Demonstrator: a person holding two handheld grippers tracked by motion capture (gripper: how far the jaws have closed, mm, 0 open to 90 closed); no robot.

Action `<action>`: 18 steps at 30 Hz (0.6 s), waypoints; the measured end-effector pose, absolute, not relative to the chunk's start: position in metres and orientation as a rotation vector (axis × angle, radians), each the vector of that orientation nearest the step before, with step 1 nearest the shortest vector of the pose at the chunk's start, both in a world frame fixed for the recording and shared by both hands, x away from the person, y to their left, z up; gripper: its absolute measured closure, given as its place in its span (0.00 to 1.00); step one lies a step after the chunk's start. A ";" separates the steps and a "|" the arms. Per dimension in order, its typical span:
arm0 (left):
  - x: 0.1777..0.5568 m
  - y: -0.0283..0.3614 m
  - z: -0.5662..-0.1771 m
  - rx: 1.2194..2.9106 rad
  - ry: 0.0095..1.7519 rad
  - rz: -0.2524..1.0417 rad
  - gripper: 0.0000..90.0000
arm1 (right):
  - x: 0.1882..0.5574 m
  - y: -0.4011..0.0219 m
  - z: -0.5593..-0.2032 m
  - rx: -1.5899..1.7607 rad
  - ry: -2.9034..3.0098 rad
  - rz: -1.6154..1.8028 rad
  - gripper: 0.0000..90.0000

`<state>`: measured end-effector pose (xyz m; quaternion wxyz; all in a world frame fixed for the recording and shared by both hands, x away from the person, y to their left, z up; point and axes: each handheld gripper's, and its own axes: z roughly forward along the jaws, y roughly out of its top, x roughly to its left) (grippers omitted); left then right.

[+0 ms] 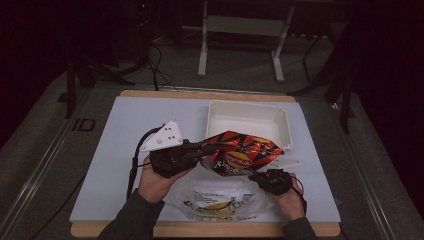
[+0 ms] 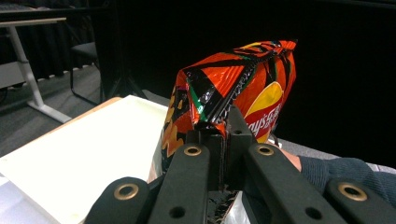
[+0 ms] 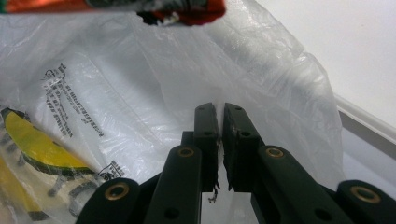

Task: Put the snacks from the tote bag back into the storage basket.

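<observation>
Near the centre of the high view, the left tool [image 1: 207,148] holds a red-orange crisp bag [image 1: 242,152] up off the tabletop [image 1: 130,130], its jaws pressed together on the bag's left end. In the left gripper view the same tool [image 2: 225,125] pinches the crimped edge of the crisp bag [image 2: 233,88], which rises into the upper middle of the frame with a yellow-and-red logo on its right face (the lettering is too blurred to read). Lower right of centre in the high view, the right tool [image 1: 256,177] sits just under the bag's lower edge, at the upper right edge of a clear plastic bag [image 1: 220,197] that lies crumpled on the tabletop at the bottom centre, with yellow and black print showing. In the right gripper view the right tool [image 3: 220,114] has its jaws closed on a fold of the clear plastic bag [image 3: 140,79], thin film caught between them; a strip of the crisp bag [image 3: 116,5] crosses the top left of that frame. A white rectangular tray [image 1: 247,120] stands in the upper right part of the tabletop, just behind the crisp bag. The person's left hand [image 1: 155,182] and right hand [image 1: 290,200] come in from the bottom edge, dark sleeves at the wrists.
</observation>
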<state>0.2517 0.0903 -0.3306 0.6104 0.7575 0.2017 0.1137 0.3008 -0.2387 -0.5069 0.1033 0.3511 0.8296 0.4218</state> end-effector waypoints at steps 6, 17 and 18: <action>0.259 0.084 -0.323 1.736 0.453 0.262 0.99 | 0.300 -0.239 -0.507 1.031 2.454 1.242 0.93; 0.278 0.079 -0.319 1.732 0.454 0.263 0.99 | 0.299 -0.241 -0.507 1.030 2.447 1.251 0.93; 0.280 0.078 -0.319 1.734 0.458 0.264 0.99 | 0.299 -0.241 -0.507 1.031 2.446 1.251 0.93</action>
